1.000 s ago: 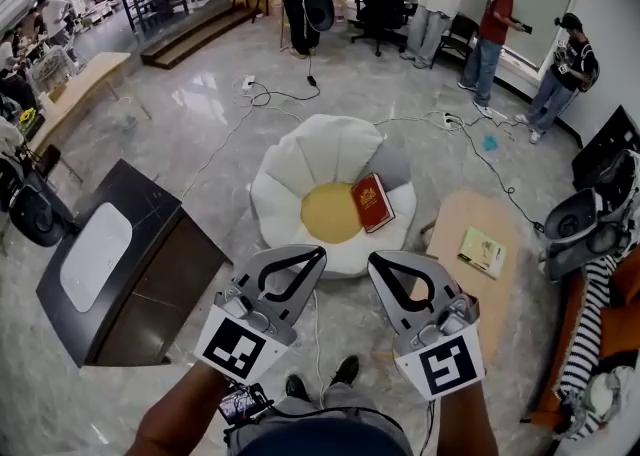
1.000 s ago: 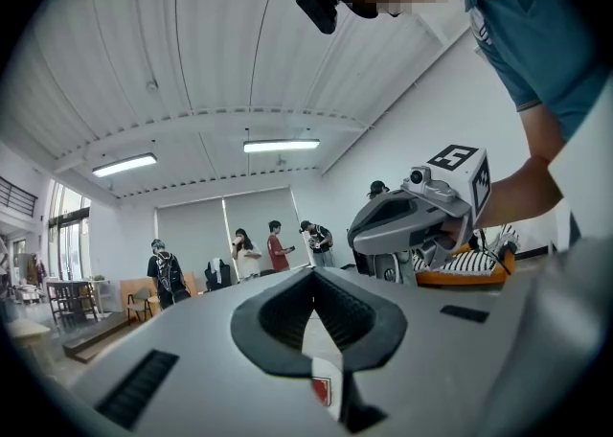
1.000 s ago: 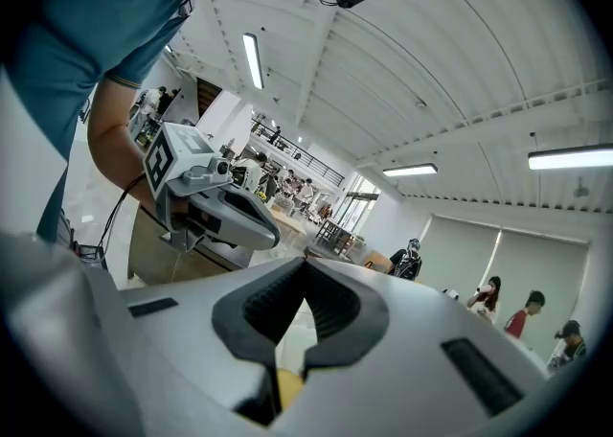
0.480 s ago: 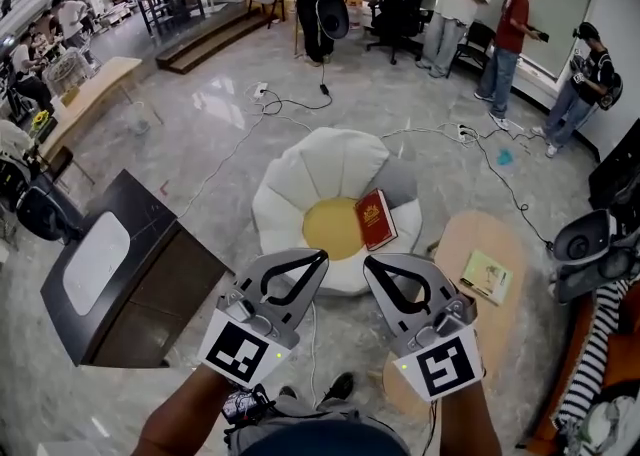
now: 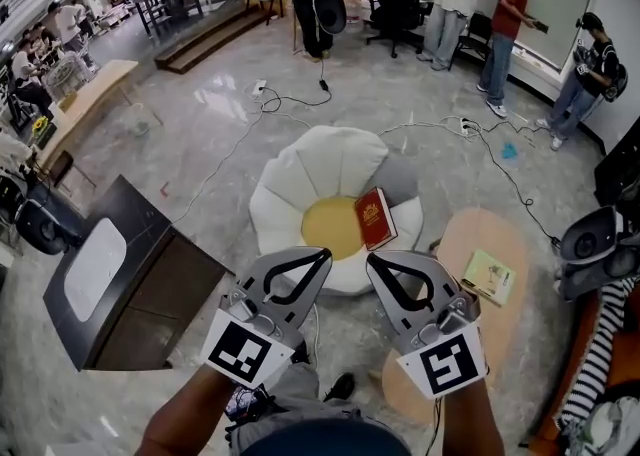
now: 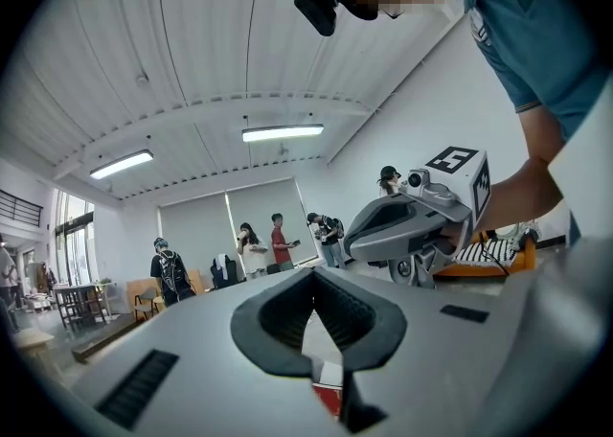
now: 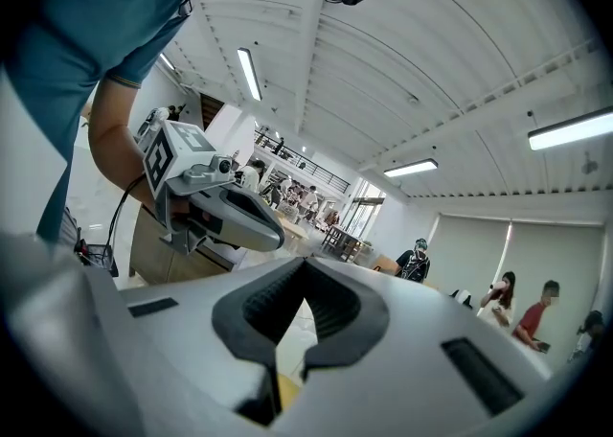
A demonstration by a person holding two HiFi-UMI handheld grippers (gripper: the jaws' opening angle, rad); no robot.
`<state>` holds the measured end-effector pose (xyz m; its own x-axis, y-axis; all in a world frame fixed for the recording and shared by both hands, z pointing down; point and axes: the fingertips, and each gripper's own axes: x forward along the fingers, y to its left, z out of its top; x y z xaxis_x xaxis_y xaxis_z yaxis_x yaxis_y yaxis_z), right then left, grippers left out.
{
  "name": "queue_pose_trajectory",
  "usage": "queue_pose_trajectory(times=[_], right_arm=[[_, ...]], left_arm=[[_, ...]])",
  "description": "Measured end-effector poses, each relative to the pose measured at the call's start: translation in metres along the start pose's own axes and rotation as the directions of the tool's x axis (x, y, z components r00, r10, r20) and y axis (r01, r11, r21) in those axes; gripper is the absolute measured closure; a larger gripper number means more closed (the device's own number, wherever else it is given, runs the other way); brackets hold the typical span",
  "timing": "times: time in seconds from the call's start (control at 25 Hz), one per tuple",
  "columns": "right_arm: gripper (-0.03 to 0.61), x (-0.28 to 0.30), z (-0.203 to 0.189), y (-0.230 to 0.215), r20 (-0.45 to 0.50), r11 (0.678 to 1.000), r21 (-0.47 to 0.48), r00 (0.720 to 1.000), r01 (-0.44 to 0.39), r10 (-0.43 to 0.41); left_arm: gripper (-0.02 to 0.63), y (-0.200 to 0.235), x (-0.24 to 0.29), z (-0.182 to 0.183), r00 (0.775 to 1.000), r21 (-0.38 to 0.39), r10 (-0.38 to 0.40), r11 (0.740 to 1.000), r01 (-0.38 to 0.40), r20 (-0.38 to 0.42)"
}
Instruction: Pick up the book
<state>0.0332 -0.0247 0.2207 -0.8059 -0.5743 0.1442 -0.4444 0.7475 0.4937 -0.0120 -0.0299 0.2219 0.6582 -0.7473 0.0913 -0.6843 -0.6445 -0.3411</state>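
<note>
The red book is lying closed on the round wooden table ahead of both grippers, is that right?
Not quite. The head view shows the red book lying closed on the white flower-shaped cushion, ahead of the left gripper and right gripper. The round wooden table holds a pale green booklet instead.

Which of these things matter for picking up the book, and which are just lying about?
For the job: red book, lying on the flower cushion; left claw; right claw, both shut and empty.
Just lying about: green booklet; round wooden table under it; dark cabinet.
</note>
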Motion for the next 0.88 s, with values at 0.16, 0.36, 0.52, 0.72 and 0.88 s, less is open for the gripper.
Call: queue_pose_trajectory(times=[0.16, 0.36, 0.52, 0.72, 0.88], right_arm=[[0.566, 0.008, -0.014, -0.015, -0.027, 1.000, 0.018, 1.000, 0.013, -0.012], [0.566, 0.027, -0.024, -0.037, -0.054, 0.999, 0.019, 0.998, 0.042, -0.041], [0.566, 0.052, -0.030, -0.051, -0.076, 0.998, 0.022, 0.995, 0.065, -0.063], [0.566, 0.086, -0.036, -0.065, -0.107, 0.995, 0.025, 0.990, 0.094, -0.090], [0.566, 0.113, -0.042, -0.076, -0.134, 0.993, 0.026, 0.985, 0.117, -0.112]], left_arm=[[0.609, 0.008, 0.021, -0.010, 1.000, -0.011, -0.030, 0.999, 0.030, -0.009], [0.609, 0.032, 0.045, -0.013, 0.997, -0.015, -0.069, 0.997, 0.070, 0.014], [0.609, 0.059, 0.056, -0.023, 0.996, -0.009, -0.091, 0.996, 0.091, 0.026], [0.609, 0.095, 0.068, -0.037, 0.992, -0.018, -0.120, 0.992, 0.121, 0.044], [0.609, 0.120, 0.079, -0.051, 0.987, -0.026, -0.152, 0.988, 0.154, 0.058]])
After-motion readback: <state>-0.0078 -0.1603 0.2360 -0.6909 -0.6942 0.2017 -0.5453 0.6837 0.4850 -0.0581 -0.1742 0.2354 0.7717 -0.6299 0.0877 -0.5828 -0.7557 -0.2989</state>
